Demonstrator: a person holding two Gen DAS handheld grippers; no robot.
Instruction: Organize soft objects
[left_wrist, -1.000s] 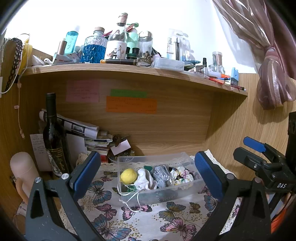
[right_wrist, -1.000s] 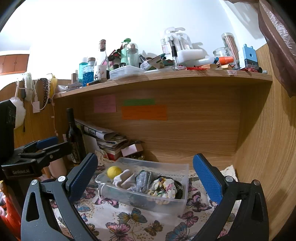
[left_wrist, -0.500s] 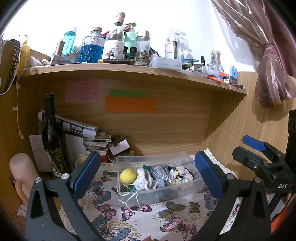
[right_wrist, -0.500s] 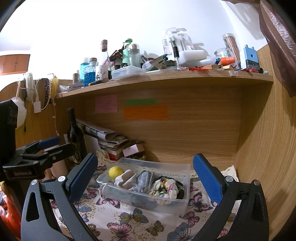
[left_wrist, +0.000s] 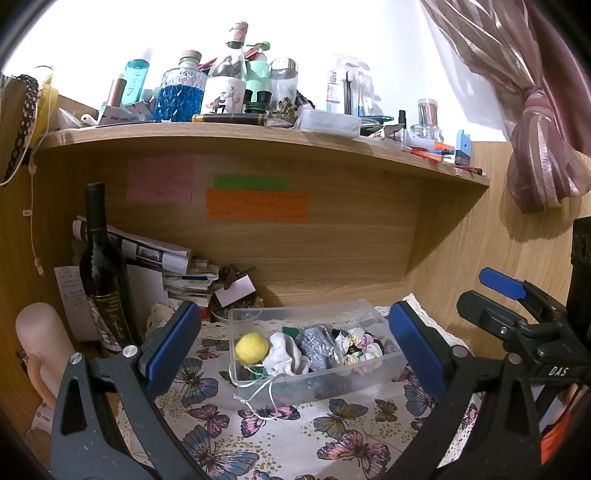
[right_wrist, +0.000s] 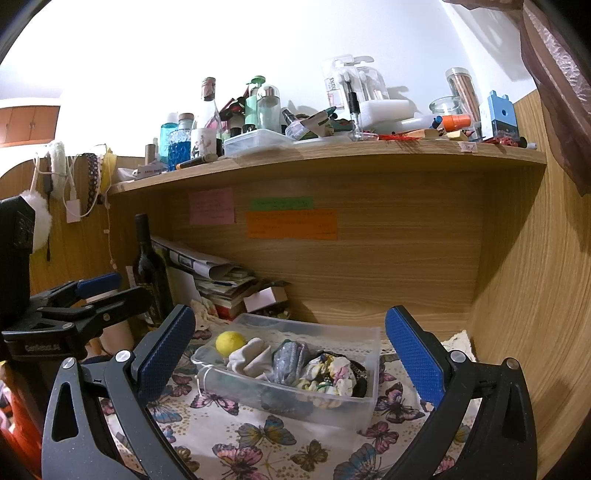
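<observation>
A clear plastic box (left_wrist: 388, 363) (right_wrist: 373, 384) sits on the butterfly cloth. In it lie a yellow ball (left_wrist: 252, 346) (right_wrist: 229, 342), a white cloth pouch (left_wrist: 285, 353) (right_wrist: 248, 356), a grey glittery scrunchie (left_wrist: 317, 346) (right_wrist: 289, 360) and a floral scrunchie (left_wrist: 356, 345) (right_wrist: 327, 373). A white string (left_wrist: 258, 400) hangs over the box's front. My left gripper (left_wrist: 293, 343) is open and empty, back from the box. My right gripper (right_wrist: 290, 350) is open and empty, also back from it.
A dark wine bottle (left_wrist: 101, 273) (right_wrist: 149, 266) and stacked papers (left_wrist: 184, 275) stand at the back left. A cluttered shelf (left_wrist: 258, 134) hangs above. A wooden wall (right_wrist: 524, 295) closes the right side. A pink curtain (left_wrist: 535, 147) hangs at right.
Both views shifted only slightly; the box and its contents stay put. Both grippers stay open.
</observation>
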